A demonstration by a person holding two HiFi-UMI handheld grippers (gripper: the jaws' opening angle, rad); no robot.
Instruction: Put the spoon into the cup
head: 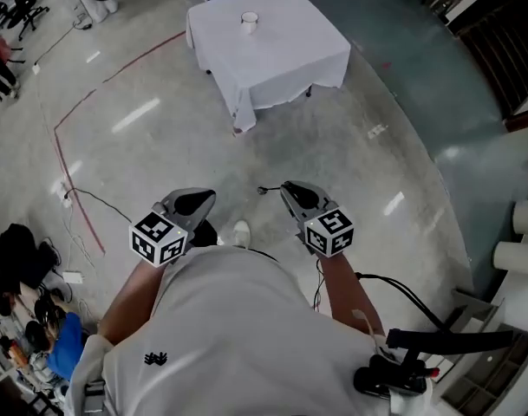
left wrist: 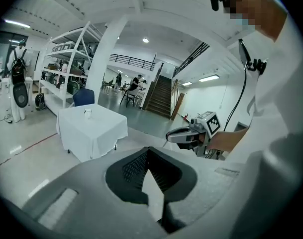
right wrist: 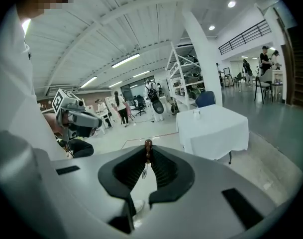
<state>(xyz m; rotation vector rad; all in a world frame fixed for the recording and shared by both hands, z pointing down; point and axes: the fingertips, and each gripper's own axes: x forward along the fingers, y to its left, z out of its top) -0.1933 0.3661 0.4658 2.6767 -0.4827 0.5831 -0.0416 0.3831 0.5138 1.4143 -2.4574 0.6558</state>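
Spoon (right wrist: 148, 145) pinched in right claw (right wrist: 148, 151); left claw (left wrist: 149, 151) closed.

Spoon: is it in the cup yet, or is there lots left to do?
Done: the spoon is picked up. The right gripper is shut on it, with the brown end poking out.
In hand: the spoon is held out over the floor, well away from the table.
Left: get to the table and put the spoon into the white cup standing on it.
The left gripper is shut and empty.
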